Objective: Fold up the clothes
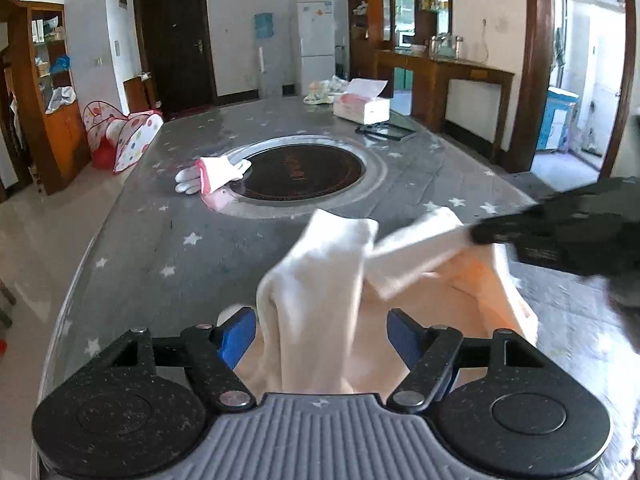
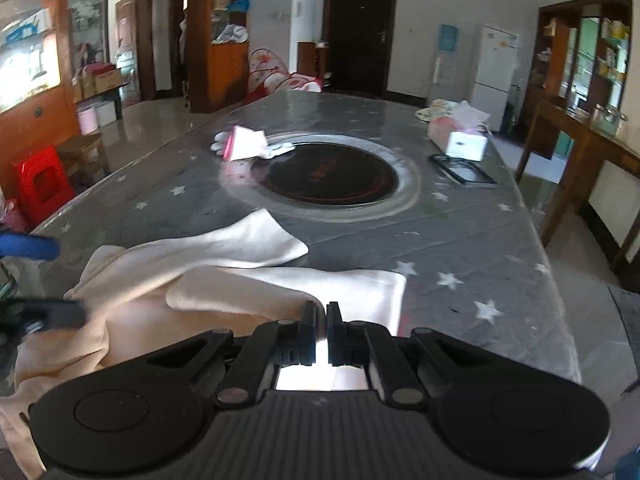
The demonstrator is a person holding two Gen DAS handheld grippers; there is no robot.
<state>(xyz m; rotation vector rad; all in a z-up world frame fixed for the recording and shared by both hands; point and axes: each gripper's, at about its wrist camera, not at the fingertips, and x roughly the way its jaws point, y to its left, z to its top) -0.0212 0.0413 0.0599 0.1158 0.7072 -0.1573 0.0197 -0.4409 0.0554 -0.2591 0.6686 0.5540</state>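
Note:
A cream and pale-peach garment (image 1: 328, 280) lies bunched on the grey star-patterned table (image 1: 160, 216), near its front edge. My left gripper (image 1: 322, 336) is open, its blue-padded fingers (image 1: 236, 336) standing on either side of a raised fold of the cloth. My right gripper (image 2: 320, 320) is shut on the garment's edge (image 2: 352, 288); in the left wrist view it enters from the right (image 1: 480, 236), pinching a sleeve-like flap. In the right wrist view the garment (image 2: 200, 272) spreads to the left, with my left gripper's blue finger (image 2: 28, 246) at the far left.
A round black cooktop (image 1: 300, 172) is set in the table's middle. White gloves with a pink cuff (image 1: 212, 174) lie at its left rim. A tissue box (image 1: 362, 106) and a black tray (image 1: 386, 131) sit at the far right. A wooden sideboard (image 1: 444, 76) stands beyond.

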